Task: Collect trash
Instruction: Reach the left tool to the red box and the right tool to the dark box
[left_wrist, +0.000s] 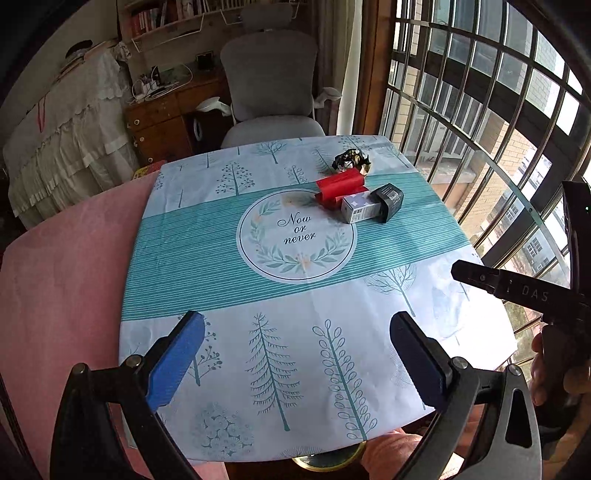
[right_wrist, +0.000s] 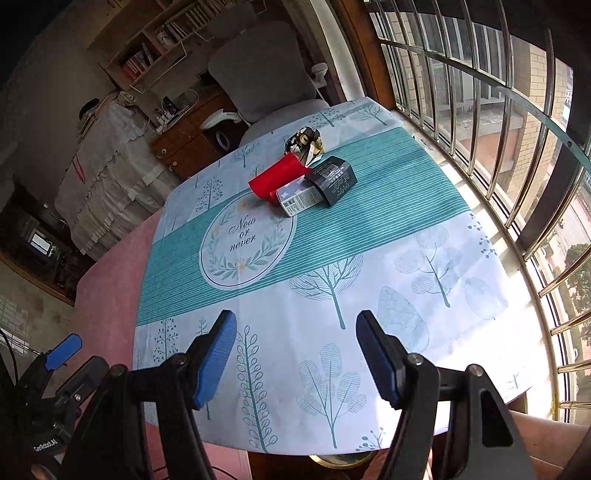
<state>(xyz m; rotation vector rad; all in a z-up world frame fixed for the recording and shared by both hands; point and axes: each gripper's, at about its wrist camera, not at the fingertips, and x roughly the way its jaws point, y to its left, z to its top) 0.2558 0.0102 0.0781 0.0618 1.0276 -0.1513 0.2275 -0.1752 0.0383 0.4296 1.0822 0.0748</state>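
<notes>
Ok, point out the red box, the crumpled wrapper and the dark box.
red box (right_wrist: 275, 177): right wrist view, its long side.
crumpled wrapper (right_wrist: 304, 144): right wrist view, its middle.
dark box (left_wrist: 388, 201): left wrist view, its top face.

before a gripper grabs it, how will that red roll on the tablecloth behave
The red roll lies on its side, so a nudge would probably roll it. Its open end suggests a hollow tube: likely light and easy to crush. The grey box leaning against it may shift.

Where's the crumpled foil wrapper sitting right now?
The crumpled foil wrapper lies at the far end of the tablecloth, window side, just behind the red tube and near the grey chair; both views show it.
</notes>
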